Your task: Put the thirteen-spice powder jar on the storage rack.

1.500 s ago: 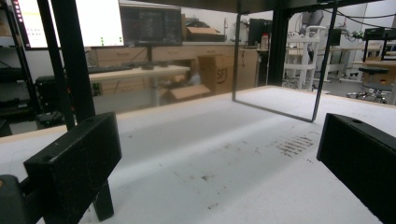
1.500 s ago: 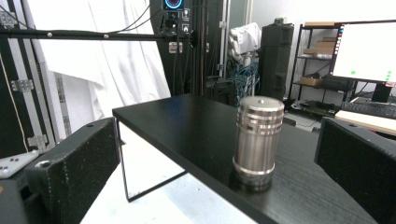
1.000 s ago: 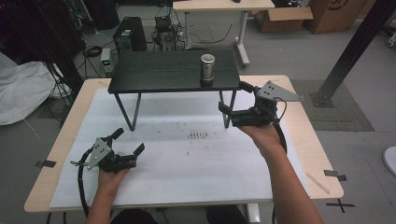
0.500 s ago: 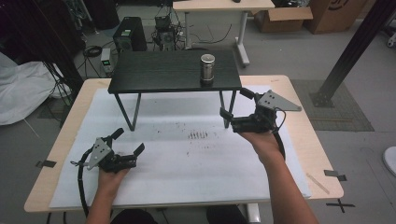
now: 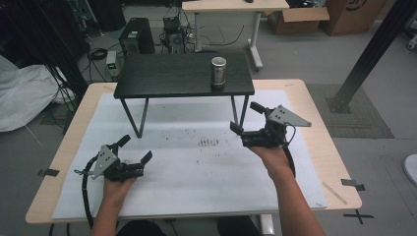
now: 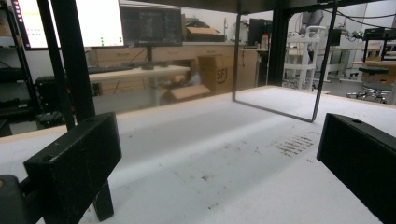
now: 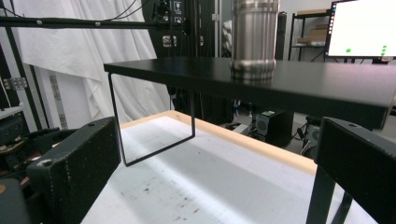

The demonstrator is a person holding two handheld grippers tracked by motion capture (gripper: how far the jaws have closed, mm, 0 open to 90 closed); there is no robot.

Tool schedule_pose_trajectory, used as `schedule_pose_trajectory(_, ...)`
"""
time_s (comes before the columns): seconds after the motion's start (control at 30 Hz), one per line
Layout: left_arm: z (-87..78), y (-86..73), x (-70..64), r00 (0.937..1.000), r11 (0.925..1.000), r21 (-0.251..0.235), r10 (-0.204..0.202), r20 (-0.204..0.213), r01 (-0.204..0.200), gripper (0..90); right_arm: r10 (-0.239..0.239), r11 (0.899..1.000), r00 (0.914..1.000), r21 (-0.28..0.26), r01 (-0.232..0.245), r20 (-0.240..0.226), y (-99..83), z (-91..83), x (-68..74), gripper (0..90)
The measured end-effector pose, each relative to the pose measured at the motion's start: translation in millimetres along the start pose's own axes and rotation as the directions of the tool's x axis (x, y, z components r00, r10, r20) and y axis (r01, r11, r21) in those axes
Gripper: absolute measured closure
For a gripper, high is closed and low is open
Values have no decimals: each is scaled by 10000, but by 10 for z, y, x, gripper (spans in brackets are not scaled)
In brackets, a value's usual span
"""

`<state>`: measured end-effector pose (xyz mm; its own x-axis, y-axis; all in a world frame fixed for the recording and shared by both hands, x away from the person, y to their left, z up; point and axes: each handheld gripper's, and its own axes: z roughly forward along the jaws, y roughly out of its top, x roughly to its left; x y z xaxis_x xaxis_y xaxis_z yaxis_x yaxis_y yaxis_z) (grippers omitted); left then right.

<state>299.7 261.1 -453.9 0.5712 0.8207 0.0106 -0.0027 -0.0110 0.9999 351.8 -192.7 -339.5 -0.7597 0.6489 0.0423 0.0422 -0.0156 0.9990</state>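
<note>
Workshop floor grey, cluttered behind with a computer tower [image 5: 134, 37], cables and a cardboard box [image 5: 299, 19]; white sheeting [image 5: 22, 96] bunched at far left. Wooden table [image 5: 319, 132] covered by a white mat [image 5: 196, 167], faint dark smudges [image 5: 208, 142] near its middle. Black shelf [image 5: 182, 74] on thin metal legs standing at the far half of the mat. Steel cup [image 5: 218, 72] upright on the shelf top, toward its right end, near the front edge; seen from below in the right gripper view [image 7: 254, 37] as a ribbed metal cylinder resting on the black board. Right gripper [image 5: 244, 118] held above the mat just in front of the shelf's right legs, below and slightly right of the cup, well apart from it; jaws spread wide, nothing between them, pointing toward the shelf. Grey three-cornered plate [image 5: 287, 117] on top of it. Left gripper [image 5: 134, 148] low over the near left part of the mat, well apart from shelf and cup; jaws likewise spread wide and empty, mat and shelf legs visible between them in the left gripper view. Cable [image 5: 87, 194] looping from the left gripper toward the near table edge. Monitors [image 6: 98, 23] and desks visible far off past the table.
</note>
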Motion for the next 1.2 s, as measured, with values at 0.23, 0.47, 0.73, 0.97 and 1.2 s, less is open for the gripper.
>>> schedule_pose_trajectory(0.23, 0, 1, 3, 10000, 10000, 10, 24, 12, -24, 2, 140, 9999, 9999, -83, -139, 92, -168, -31, -2, 2)
schedule_pose_trajectory(0.47, 0, 1, 3, 10000, 10000, 8, 18, 15, -18, 2, 258, 9997, 9996, -2, -258, 145, -291, -50, -15, 4)
schedule_pose_trajectory(0.73, 0, 1, 3, 10000, 10000, 6, 27, 12, -27, 2, 399, 9992, 9990, -9, -399, 216, -409, -48, -10, 4)
schedule_pose_trajectory(0.97, 0, 1, 3, 10000, 10000, 9, 27, 12, -28, 2, 516, 9987, 9983, 19, -516, 286, -539, -39, -5, 4)
schedule_pose_trajectory(1.2, 0, 1, 4, 10000, 10000, 4, 28, 14, -28, 2, 580, 9983, 9972, 79, -584, 469, -665, -18, 2, 3)
